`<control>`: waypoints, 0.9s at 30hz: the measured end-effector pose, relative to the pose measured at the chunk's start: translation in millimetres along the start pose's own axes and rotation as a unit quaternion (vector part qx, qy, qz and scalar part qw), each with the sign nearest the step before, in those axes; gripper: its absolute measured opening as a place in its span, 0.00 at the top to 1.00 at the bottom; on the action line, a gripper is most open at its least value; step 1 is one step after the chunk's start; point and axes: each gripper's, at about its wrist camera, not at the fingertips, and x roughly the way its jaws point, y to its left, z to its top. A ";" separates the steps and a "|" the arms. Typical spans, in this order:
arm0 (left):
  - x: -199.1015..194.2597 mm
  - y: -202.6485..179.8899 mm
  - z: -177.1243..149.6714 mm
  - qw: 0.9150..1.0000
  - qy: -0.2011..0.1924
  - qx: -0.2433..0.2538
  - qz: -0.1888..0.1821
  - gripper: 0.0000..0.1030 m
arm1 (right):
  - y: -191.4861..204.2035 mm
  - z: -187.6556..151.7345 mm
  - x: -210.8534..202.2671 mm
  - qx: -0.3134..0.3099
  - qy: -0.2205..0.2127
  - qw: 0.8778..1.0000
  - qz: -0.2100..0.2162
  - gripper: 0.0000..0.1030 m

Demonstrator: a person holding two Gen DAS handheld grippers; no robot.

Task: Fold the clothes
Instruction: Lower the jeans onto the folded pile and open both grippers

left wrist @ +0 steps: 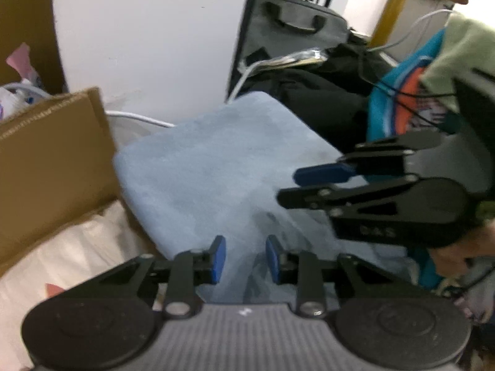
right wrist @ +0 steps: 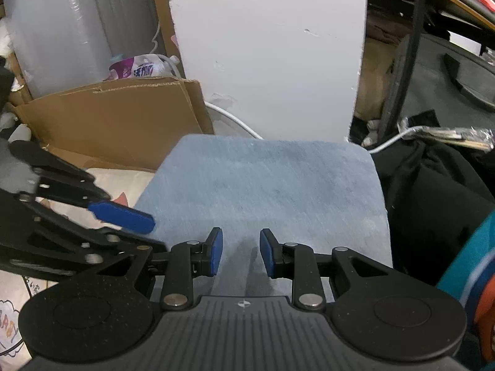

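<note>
A folded light-blue cloth lies flat in the middle of both views. My left gripper hovers over its near edge, blue pads apart; only cloth shows in the gap and neither pad presses on it. My right gripper hangs over the same cloth's near edge, jaws likewise apart with nothing gripped. In the left wrist view the right gripper reaches in from the right above the cloth, held by a hand. In the right wrist view the left gripper comes in from the left at the cloth's corner.
A brown cardboard box stands left of the cloth, with white printed bedding below it. Behind rises a white wall panel with a white cable at its foot. Black clothing, a teal and orange garment and a grey bag crowd the right.
</note>
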 end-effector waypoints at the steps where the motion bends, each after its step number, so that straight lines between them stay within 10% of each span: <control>1: 2.5 0.4 -5.2 1.000 0.005 -0.003 -0.007 0.71 | -1.2 -4.7 0.0 0.003 0.002 1.000 -0.001 0.67; 27: 12.9 16.6 -29.2 0.999 0.034 -0.004 0.013 0.87 | -9.8 -102.2 -55.6 -0.015 0.058 0.997 -0.041 0.67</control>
